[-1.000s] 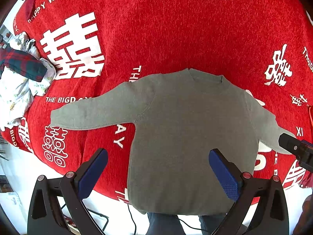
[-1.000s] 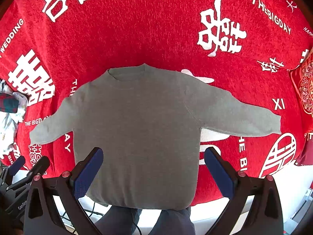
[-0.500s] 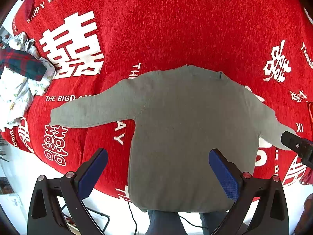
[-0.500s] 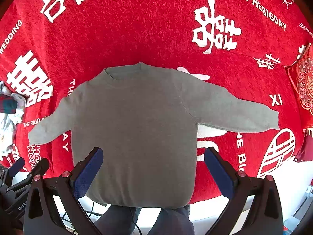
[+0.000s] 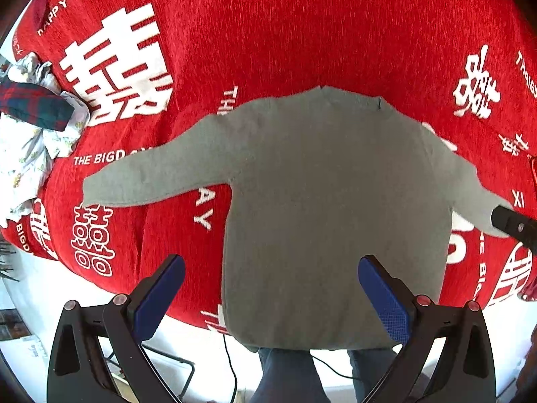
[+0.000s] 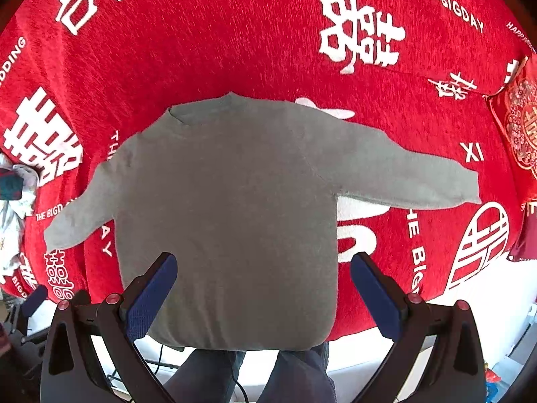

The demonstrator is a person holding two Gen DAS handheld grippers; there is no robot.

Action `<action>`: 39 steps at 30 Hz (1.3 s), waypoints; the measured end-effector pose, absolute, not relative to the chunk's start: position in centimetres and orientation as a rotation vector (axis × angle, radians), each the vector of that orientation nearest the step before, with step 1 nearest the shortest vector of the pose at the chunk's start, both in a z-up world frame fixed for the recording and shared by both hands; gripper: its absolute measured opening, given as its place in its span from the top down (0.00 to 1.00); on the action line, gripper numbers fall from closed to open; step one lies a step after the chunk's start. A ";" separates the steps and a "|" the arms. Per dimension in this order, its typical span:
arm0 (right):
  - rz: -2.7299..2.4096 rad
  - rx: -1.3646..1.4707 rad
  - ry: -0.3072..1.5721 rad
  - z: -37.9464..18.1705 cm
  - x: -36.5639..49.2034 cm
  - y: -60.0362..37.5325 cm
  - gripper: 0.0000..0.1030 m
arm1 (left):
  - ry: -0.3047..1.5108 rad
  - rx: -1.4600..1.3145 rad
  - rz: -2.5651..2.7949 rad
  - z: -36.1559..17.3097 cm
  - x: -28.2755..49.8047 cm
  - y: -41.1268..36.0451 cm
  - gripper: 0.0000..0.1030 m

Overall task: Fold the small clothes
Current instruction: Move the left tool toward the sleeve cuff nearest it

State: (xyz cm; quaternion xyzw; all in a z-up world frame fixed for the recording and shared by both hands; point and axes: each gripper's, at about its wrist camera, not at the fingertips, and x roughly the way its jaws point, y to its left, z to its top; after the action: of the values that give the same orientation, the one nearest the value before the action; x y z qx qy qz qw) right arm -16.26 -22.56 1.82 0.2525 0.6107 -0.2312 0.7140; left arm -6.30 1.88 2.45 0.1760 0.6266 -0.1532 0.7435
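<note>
Grey sweater [image 5: 329,208] flat, sleeves spread, on red cloth [image 5: 268,33] over tabletop, hem at near edge. Left tongs [image 5: 271,288], right tongs [image 6: 263,285] spread, empty, above hem. Knit judged soft, light, limp: pinch cuff or hem corner

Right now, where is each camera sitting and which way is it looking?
Left wrist: on the left tool, looking down at the grey sweater; its blue fingers and the person's legs show.
Right wrist: on the right tool, looking down likewise.
Both share the sweater and red blanket.
</note>
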 end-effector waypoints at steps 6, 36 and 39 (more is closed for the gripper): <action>-0.513 0.554 1.370 0.9 -15.7 -21.9 0.00 | 1.395 0.385 -0.314 1.3 -6.2 3.6 0.00; -0.419 0.474 1.444 -8.3 -9.8 -17.1 0.00 | 1.458 0.240 -0.216 -8.7 2.1 11.6 0.00; -0.398 0.475 1.438 -9.7 -9.0 -16.6 0.00 | 1.460 0.225 -0.202 -10.2 3.1 12.3 0.00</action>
State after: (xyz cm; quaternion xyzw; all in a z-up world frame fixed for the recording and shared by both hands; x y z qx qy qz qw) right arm -8.95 -16.64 -9.67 0.2138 0.6478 -0.1791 0.7089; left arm 3.13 12.26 -10.18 0.1023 0.6642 -0.0918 0.7348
